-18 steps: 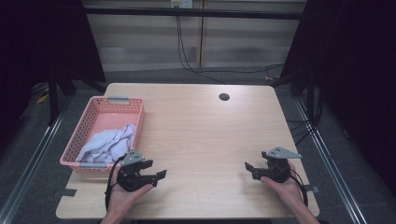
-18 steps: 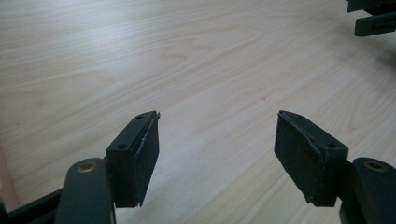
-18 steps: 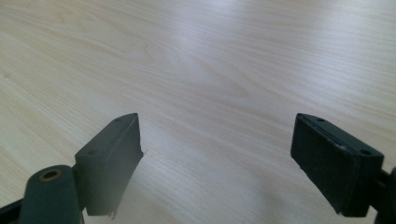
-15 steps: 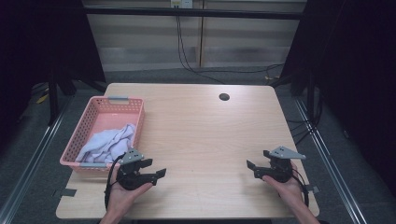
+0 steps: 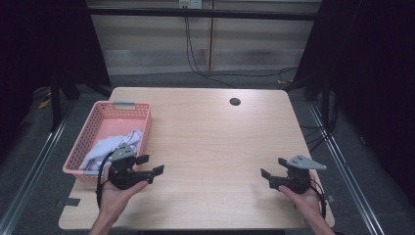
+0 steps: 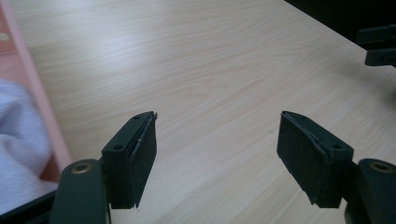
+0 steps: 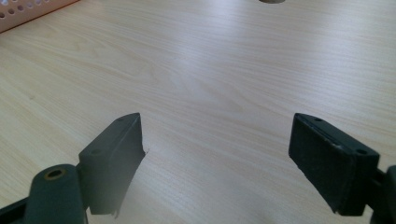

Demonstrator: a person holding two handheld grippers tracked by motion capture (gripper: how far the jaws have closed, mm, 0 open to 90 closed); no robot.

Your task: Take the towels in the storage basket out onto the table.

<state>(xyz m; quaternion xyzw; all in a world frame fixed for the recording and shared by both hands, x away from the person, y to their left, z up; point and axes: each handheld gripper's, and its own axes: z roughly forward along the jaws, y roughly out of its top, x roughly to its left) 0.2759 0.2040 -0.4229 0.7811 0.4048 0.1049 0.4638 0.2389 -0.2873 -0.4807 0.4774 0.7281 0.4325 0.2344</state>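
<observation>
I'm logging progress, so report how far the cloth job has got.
Done: nothing shows as finished. The crumpled white cloth lies in the pink plastic basket. In hand: nothing; the left claw and right claw hover open over the wooden table. Left: grasping the cloth, probably.

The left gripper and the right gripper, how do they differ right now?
The left gripper sits beside the pink basket holding a white cloth; the right gripper is over bare table near the right edge. The left points right, the right points left. Both are open, holding nothing.
</observation>
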